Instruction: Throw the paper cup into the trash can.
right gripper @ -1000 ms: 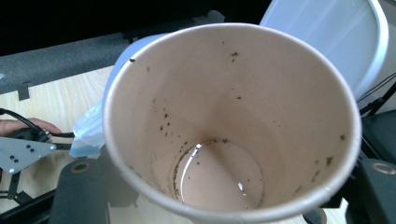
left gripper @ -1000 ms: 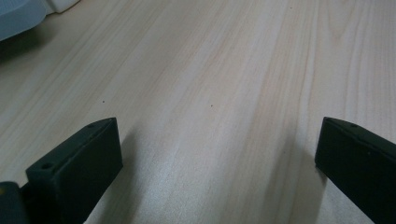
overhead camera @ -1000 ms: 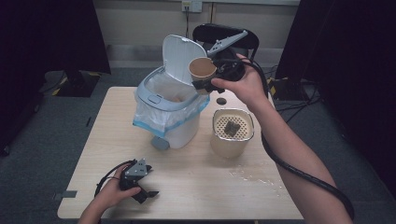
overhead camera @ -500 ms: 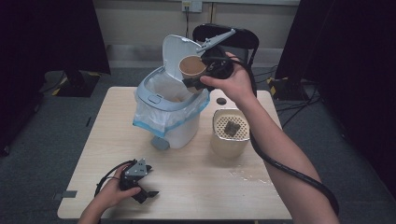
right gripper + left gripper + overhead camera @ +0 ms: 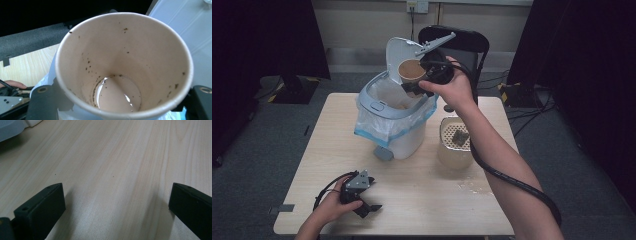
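Right gripper (image 5: 418,80) with paper cup (image 5: 411,71) now farther left, over bin (image 5: 388,107).

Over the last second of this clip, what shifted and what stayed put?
The right hand-held gripper, shut on the paper cup, carried it leftward, from beside the bin's raised lid to over the open bin. The left hand-held gripper stayed resting open on the table; the strainer pot did not move.

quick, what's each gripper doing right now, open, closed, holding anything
Left gripper: open, empty, low over the table.
Right gripper: closed on the paper cup, above the open bin.
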### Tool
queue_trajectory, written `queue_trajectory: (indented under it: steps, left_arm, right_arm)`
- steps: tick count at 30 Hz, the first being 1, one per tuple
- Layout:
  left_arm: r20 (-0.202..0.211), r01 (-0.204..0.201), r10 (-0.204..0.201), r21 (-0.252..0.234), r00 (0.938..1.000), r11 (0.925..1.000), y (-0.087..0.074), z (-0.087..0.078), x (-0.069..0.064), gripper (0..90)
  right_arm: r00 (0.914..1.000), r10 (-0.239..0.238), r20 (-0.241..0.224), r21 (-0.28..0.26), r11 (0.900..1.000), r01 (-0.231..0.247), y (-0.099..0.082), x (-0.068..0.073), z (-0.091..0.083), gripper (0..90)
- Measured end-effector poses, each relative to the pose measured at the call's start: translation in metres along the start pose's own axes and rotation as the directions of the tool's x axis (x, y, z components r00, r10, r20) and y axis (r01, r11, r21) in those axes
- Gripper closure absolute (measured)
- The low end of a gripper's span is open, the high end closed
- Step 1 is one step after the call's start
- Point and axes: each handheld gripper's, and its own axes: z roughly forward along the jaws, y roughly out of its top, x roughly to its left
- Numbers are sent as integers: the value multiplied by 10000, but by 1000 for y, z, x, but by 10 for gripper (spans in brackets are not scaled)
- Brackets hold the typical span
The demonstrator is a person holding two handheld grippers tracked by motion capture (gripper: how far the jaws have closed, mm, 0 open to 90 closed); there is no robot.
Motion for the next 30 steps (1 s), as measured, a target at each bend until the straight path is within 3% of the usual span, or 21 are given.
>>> queue_trajectory:
  steps: [30]
  left_arm:
    - [-6,19,-19,-1,10000,10000,0,0,0,0]
  right_arm:
    - [10000,77,-50,265,9996,-75,8,0,46,272]
